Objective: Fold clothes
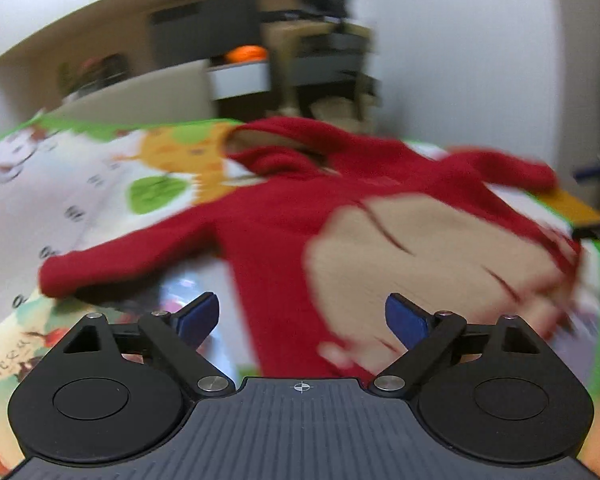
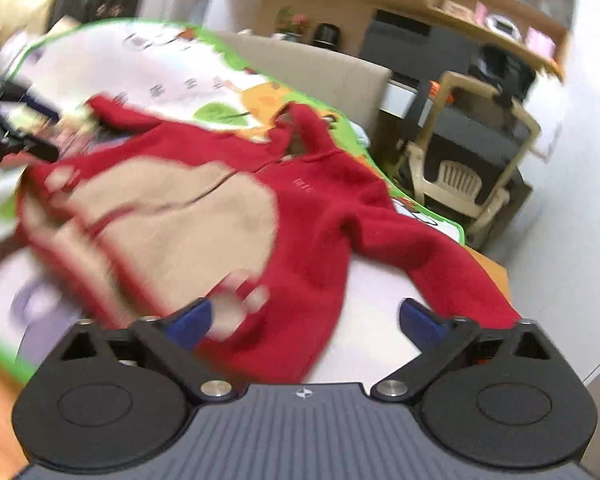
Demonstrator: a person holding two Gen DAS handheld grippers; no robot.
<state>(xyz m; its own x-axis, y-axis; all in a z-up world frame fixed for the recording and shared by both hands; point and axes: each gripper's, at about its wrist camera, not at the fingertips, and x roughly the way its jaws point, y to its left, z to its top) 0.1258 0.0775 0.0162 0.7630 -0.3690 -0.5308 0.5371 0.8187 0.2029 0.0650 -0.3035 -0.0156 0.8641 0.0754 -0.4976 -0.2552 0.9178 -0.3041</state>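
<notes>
Red jacket (image 2: 320, 208) with tan lining, green-edged cartoon-print mat (image 1: 100, 184)

The red jacket (image 2: 312, 216) sprawls across the middle of the mat (image 2: 100, 64), sleeves flung out both ways. Bare mat lies open at the upper left of the right wrist view, and at the left of the left wrist view. A chair (image 2: 472, 160) crowds the mat's right edge, and the left gripper (image 2: 16, 128) hangs over its far left edge.
</notes>
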